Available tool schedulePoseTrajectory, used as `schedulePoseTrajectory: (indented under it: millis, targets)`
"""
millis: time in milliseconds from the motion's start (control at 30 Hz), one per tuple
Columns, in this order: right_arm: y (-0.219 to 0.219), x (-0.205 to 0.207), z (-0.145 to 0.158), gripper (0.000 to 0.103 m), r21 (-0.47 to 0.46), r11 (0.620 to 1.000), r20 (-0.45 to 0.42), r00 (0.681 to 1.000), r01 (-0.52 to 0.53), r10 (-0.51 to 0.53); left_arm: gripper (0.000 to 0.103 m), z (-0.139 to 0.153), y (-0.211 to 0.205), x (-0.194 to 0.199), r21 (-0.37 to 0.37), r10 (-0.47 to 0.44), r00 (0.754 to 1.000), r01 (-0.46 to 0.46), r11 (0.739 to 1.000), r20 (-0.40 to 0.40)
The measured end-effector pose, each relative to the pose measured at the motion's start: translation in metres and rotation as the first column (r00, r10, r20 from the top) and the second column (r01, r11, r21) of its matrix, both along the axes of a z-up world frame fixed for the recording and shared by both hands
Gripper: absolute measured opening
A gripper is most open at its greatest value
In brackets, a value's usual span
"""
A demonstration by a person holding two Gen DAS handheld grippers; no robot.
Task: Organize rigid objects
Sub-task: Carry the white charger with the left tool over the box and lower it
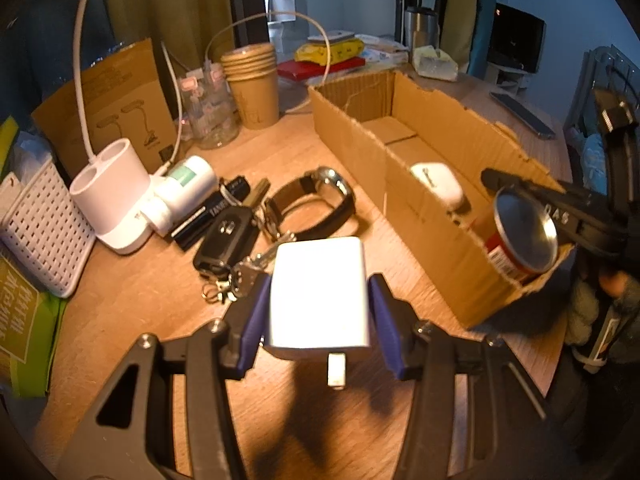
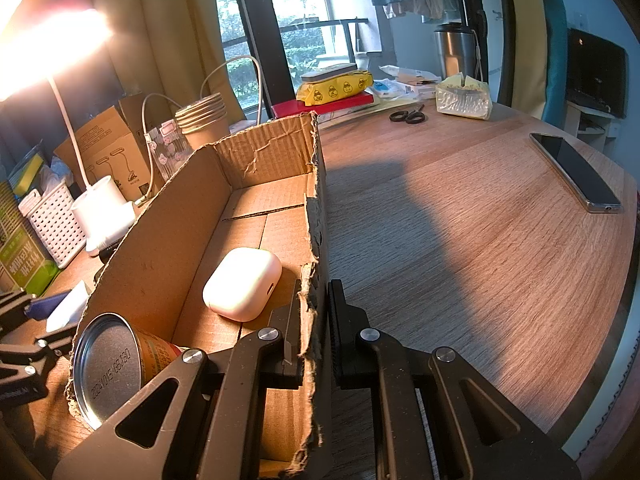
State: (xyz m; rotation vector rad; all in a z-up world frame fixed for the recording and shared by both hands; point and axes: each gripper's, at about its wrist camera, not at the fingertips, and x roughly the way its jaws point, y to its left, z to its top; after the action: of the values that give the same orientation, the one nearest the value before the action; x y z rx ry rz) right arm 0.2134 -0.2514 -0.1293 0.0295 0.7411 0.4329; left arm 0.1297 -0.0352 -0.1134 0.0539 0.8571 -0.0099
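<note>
My left gripper [image 1: 318,308] is shut on a white charger block [image 1: 319,288], held just above the wooden table, left of the cardboard box [image 1: 424,216]. My right gripper [image 2: 314,312] is shut on the box's right wall [image 2: 316,216], one finger inside and one outside. Inside the box lie a white earbud case [image 2: 242,284] and a red tin can [image 2: 116,364] on its side. The can [image 1: 520,236] and case [image 1: 438,186] also show in the left wrist view. A car key with keyring [image 1: 226,240], a black watch [image 1: 316,204] and a white bottle [image 1: 188,188] lie on the table.
A white lamp base [image 1: 110,196], white basket [image 1: 40,232], stacked paper cups [image 1: 252,84] and a glass jar [image 1: 208,108] stand at the left and back. A phone [image 2: 576,172], scissors [image 2: 408,114] and a tissue pack [image 2: 464,96] lie right of the box.
</note>
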Motion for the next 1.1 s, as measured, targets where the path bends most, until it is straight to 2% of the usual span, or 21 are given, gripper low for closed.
schedulePoseTrajectory:
  millis: [433,667,1100]
  targets:
    - [0.0,0.0,0.0,0.011,0.0,1.0,0.0,1.0,0.0,0.0,0.05,0.033,-0.013,0.006,-0.013,-0.017,0.996,0.018,1.0,0.09]
    - [0.0,0.0,0.0,0.011,0.0,1.0,0.0,1.0,0.0,0.0,0.05,0.047,-0.026,0.018,0.005,-0.051,0.99,0.051,0.999,0.131]
    - [0.0,0.0,0.0,0.011,0.0,1.0,0.0,1.0,0.001,-0.001,0.05,0.056,-0.05,0.033,0.021,-0.099,0.982,0.097,0.995,0.161]
